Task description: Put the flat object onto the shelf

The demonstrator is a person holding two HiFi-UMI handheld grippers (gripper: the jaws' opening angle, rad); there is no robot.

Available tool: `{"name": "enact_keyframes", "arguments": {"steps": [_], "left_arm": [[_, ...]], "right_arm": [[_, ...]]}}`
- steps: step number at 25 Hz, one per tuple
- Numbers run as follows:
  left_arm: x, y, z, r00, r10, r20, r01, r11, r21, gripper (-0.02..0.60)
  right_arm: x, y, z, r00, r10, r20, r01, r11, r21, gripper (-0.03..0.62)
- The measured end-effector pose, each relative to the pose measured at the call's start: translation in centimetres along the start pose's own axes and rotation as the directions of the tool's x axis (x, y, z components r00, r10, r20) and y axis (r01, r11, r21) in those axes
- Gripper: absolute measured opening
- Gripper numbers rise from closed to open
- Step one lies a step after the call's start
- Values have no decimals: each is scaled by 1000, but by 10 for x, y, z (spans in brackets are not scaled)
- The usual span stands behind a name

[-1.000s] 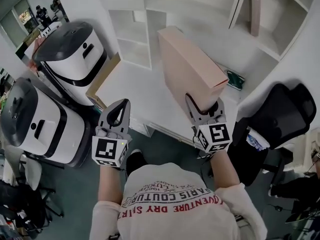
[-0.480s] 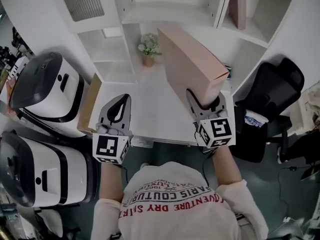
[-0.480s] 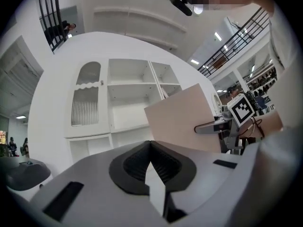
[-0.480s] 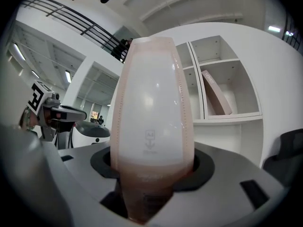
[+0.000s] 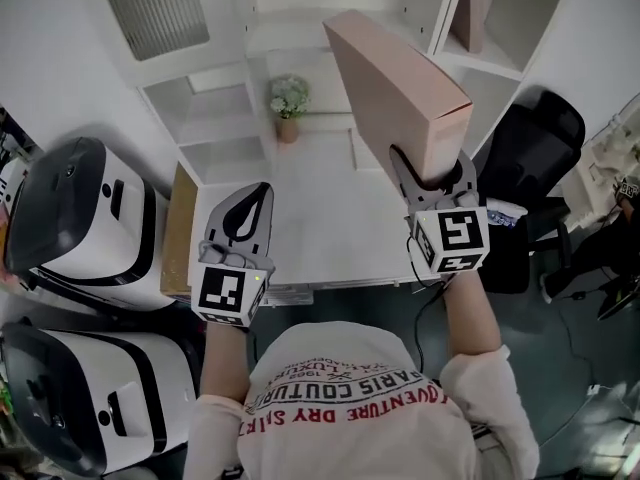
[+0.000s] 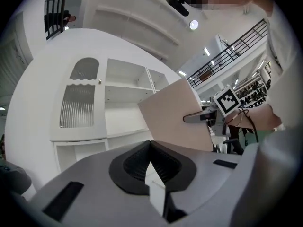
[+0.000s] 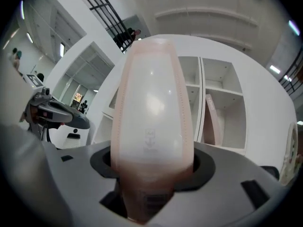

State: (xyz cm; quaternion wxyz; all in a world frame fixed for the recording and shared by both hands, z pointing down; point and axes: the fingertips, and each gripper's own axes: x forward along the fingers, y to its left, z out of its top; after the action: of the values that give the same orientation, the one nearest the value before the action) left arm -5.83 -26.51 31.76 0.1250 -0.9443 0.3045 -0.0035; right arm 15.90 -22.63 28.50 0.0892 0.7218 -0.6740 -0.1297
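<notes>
The flat object is a slim pink box [image 5: 395,88]. It stands on edge and tilted, lifted above the white desk [image 5: 320,233] in front of the white shelf unit [image 5: 240,118]. My right gripper [image 5: 432,173] is shut on its lower end, and in the right gripper view the box [image 7: 151,108] fills the gap between the jaws. My left gripper [image 5: 246,218] hovers over the desk's front left, shut on nothing. In the left gripper view the box [image 6: 173,117] shows to the right, ahead of the shelf.
A second pink flat box [image 5: 472,8] stands upright in a shelf compartment at upper right. A small potted plant [image 5: 288,103] sits at the desk's back. A brown board [image 5: 180,230] leans at the desk's left edge beside white machines [image 5: 80,218]. A black chair [image 5: 530,143] stands right.
The right gripper has carried the pink box upward and a little right, closer to the shelf. The left gripper keeps its place. The head view has swung toward the shelf.
</notes>
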Motion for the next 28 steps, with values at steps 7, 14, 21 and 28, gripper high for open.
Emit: {"name": "enact_keyframes", "arguments": {"steps": [7,14,21,28], "left_arm": [[-8,13,2,994,-96,52,96,995,-9,11],[-25,31,-17,992,-117,40,119,992,-49,11],[-32,54,-22,996,-74,44,77,995,-68,11],[-26,65,-29,999,-40,23,41,996,-76,11]], "right_arm": [[23,10,69,992,-94,-83,61,939,-338,293],[51,26,108,981,-175,-88,72,740,-669,298],[106,30,99,967,-164,-197,-45,649,-759,301],[143,33,94,951,-215,-223,-106,452,-886,305]]}}
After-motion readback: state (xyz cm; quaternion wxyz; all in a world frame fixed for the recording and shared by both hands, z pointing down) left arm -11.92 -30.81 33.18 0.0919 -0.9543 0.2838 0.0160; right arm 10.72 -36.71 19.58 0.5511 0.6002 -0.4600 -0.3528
